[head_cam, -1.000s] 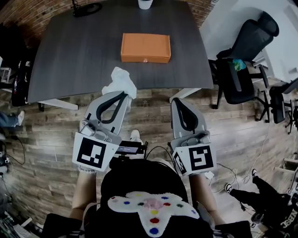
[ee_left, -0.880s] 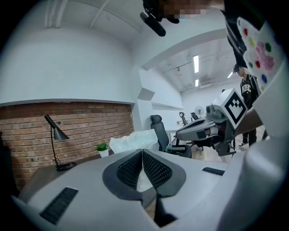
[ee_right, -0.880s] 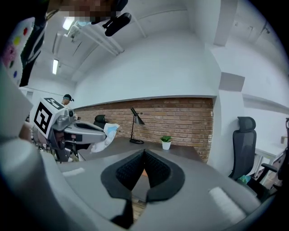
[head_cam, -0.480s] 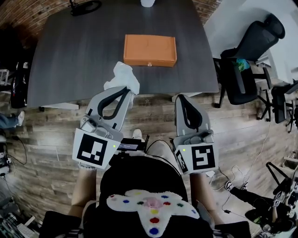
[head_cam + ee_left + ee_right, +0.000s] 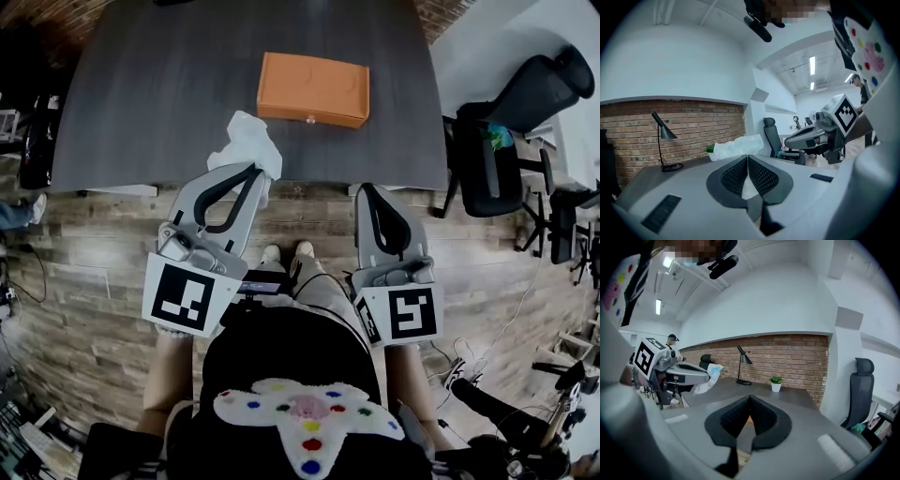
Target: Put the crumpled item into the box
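Over on the left, the left gripper (image 5: 253, 176) has its jaws pinched right together on the white crumpled paper-like wad (image 5: 249, 142). The wad pokes out past the tips, just over the near edge of the dark grey table (image 5: 141, 94). Whether it touches the surface I can't tell from here. It's gripped by its near end, so the bulk sticks out forward, and that looks handy for letting it drop ahead. There's plenty of bare tabletop to its left and nothing to snag on.

In the middle, the flat orange cardboard box (image 5: 313, 89) lies further in on the table, beyond the wad and to its right, with bare tabletop between the two. Its top looks closed, with a small clasp on the near side. My guess is the lid has to come up before anything goes in.

On the right, the right gripper (image 5: 368, 191) hangs at the table's near edge, jaws closed together with nothing in them. I'd say it's free for that lid, and there's open tabletop between it and the box. Further right, the black office chair (image 5: 525, 94) stands beside the table's end, well clear of any reach toward the box.
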The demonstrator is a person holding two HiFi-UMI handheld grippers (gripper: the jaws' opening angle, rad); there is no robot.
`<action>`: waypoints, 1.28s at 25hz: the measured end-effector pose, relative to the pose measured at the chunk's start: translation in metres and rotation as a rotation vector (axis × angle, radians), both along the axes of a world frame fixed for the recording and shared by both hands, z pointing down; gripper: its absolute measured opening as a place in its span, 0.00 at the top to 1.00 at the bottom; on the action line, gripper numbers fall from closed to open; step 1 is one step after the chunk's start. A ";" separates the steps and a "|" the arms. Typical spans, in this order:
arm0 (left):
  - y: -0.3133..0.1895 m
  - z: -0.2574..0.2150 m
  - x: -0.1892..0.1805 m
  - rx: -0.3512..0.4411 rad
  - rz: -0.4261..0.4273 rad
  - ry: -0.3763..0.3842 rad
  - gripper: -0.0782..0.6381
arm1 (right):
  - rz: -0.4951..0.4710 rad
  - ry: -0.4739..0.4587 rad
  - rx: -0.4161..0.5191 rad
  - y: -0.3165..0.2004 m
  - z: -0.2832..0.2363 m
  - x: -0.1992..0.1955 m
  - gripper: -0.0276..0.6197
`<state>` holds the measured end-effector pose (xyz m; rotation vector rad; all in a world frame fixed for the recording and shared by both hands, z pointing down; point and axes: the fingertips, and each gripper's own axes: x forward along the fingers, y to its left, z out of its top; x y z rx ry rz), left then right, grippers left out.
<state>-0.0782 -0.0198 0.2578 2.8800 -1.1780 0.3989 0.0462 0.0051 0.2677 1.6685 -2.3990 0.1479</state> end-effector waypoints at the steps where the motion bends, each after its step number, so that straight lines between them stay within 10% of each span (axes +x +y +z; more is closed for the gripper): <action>1: 0.000 0.000 0.000 -0.001 -0.011 0.002 0.88 | -0.010 -0.001 -0.002 -0.001 0.001 0.000 0.94; 32: -0.022 0.027 -0.020 -0.052 -0.198 -0.034 0.88 | -0.152 -0.063 -0.090 -0.072 0.070 -0.016 0.90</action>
